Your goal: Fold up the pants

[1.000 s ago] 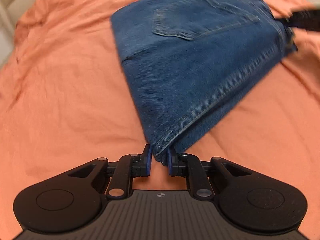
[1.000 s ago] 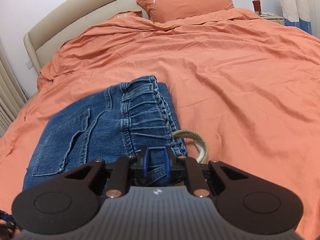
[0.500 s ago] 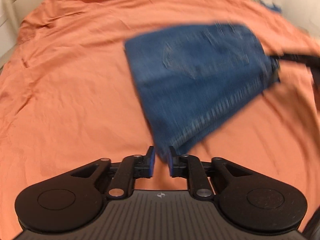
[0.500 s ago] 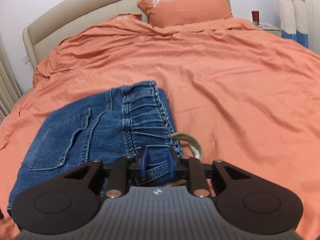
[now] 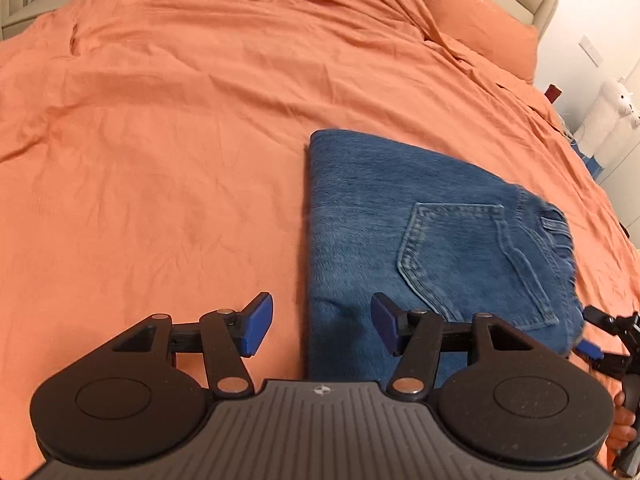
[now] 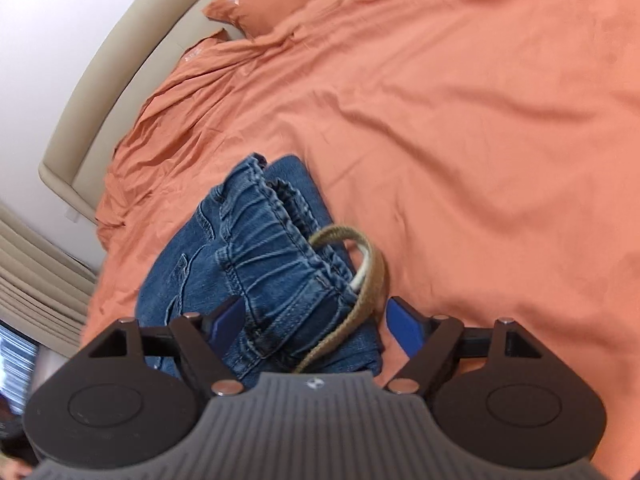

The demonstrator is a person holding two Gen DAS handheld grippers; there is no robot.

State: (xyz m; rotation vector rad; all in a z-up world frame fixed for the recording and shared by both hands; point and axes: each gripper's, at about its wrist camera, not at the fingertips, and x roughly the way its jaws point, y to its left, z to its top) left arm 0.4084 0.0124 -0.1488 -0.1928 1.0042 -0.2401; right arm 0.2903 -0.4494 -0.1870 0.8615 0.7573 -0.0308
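Note:
The blue jeans [image 5: 420,248] lie folded into a compact rectangle on the orange bedsheet [image 5: 160,140], back pocket up. My left gripper [image 5: 322,326] hovers at their near corner, jaws opening; the folded left edge runs between the blue pads [image 5: 256,324], which do not touch it. In the right wrist view the gathered waistband [image 6: 272,272] and its tan drawstring [image 6: 360,280] lie between the opening jaws of my right gripper [image 6: 316,324], whose pads stand clear of the denim. The right gripper [image 5: 592,332] also shows at the jeans' far right end.
Orange pillows [image 5: 480,20] and a beige headboard [image 6: 100,92] bound the bed's far end. A white plush toy [image 5: 612,108] stands beside the bed. Beige curtains [image 6: 36,272] hang at the left. A person's hand [image 5: 624,420] holds the right gripper.
Both grippers went from shut on the jeans to open and let go. Both views have rolled, and the left gripper drew back from the corner. The jeans now rest flat.

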